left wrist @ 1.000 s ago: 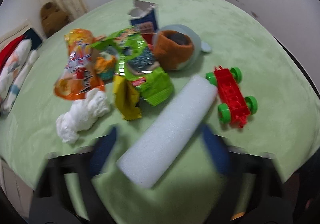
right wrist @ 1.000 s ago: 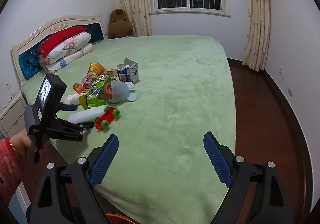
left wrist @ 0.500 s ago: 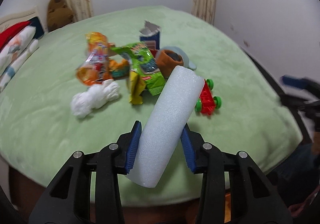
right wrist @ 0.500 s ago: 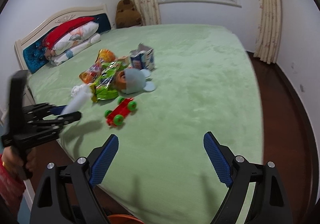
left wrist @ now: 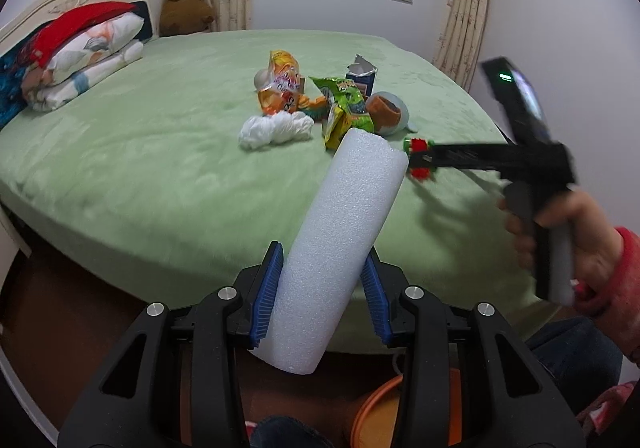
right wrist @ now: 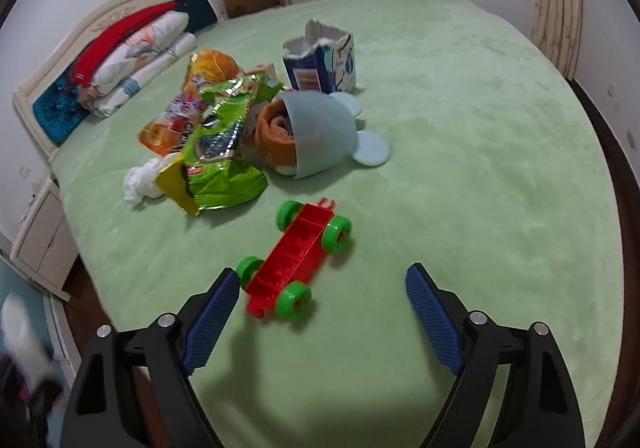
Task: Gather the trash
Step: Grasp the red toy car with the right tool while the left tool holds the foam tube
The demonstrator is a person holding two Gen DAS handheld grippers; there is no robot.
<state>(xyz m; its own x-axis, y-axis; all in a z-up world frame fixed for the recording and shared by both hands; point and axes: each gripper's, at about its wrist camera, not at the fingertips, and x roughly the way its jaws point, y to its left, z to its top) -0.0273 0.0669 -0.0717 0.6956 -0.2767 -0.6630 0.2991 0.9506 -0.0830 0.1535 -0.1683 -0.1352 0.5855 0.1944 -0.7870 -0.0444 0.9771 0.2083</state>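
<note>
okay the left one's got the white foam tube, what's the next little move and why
Probably lower the left hand-held gripper toward the orange bin just below it, then release. The white foam tube is already clamped between the blue pads, lifted off the green bed and past its edge, so only the drop looks left. The right hand-held gripper hangs open over the red toy car.

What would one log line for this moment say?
left gripper: shut on foam roll, off the bed | right gripper: open, above toy car | wrappers: uncollected
</note>
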